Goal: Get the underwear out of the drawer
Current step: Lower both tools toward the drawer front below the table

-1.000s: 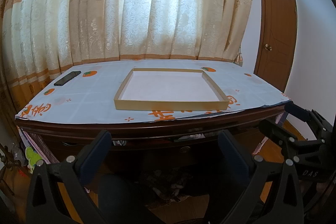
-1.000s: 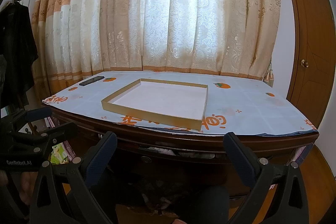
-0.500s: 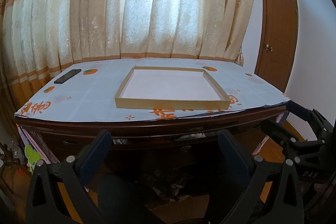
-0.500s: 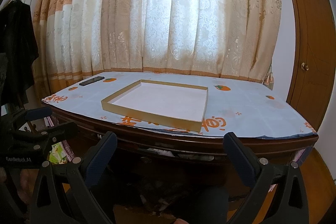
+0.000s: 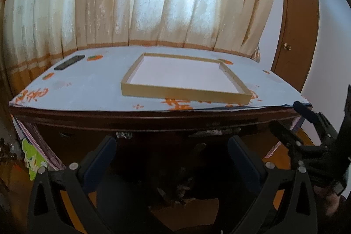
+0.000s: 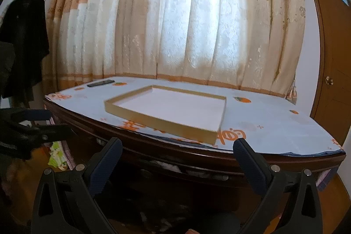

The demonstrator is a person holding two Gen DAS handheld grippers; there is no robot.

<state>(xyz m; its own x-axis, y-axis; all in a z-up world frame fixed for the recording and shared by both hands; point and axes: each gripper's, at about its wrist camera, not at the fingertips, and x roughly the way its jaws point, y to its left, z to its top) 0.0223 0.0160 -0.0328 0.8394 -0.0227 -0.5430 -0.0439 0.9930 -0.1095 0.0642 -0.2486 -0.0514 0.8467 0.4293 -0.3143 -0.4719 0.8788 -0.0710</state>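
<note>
Black fingers, left gripper (image 5: 171,147): spread wide with nothing between them, held low in front of the desk's dark front.
Right gripper (image 6: 177,152): likewise spread and empty, level with the desk edge; it also shows at the right of the left wrist view.
Drawer (image 6: 182,170): a dark wooden drawer under the desk edge, just beyond both grippers, pulled out only by a narrow gap.
Underwear (image 6: 169,166): pale and patterned cloth shows in that gap, probably the garments, though the shadow makes them hard to read; they also show in the left wrist view (image 5: 214,131).
Desk (image 5: 140,117): dark wood, its top covered by a pale blue cloth (image 5: 87,89) with orange prints.
Tray (image 5: 184,98): shallow tan-sided box with a white floor, lying flat on the cloth near the desk's front edge, empty.
Remote (image 5: 69,62): a black slab at the desk's far left corner, well apart from the tray.
Curtain (image 6: 179,23): cream and orange, hanging closed behind the desk.
Door (image 6: 333,71): brown wood with a round knob, to the right of the desk.
</note>
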